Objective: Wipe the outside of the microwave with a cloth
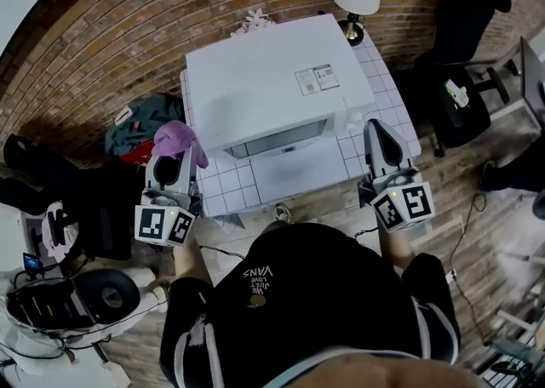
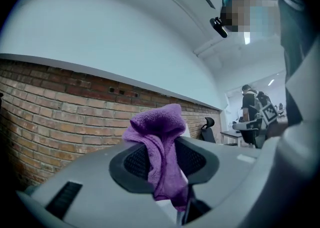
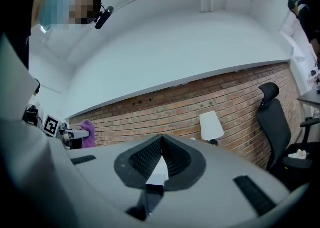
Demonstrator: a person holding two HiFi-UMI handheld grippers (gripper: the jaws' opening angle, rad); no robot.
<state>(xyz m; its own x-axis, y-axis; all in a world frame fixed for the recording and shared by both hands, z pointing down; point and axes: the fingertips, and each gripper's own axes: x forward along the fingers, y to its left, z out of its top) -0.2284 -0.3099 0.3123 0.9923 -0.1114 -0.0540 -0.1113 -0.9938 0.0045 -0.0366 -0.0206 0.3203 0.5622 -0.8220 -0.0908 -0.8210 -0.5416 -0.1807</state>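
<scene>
On the bench (image 1: pixel 223 184): microwave (image 1: pixel 272 80), sat btwn my two grippers.
Left gripper (image 2: pixel 165 167): clenched on purple cloth (image 2: pixel 155 122), just beside microwave's left side.
Right gripper (image 3: pixel 160 159): pinched together, empty.
Progress: imo wiping not started, whole outside left.

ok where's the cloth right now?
Purple cloth is clamped in the left gripper, at left in the head view, off the front-left corner of the microwave.

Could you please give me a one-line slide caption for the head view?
Left gripper holds a purple cloth beside the white microwave; right gripper shut and empty.
</scene>
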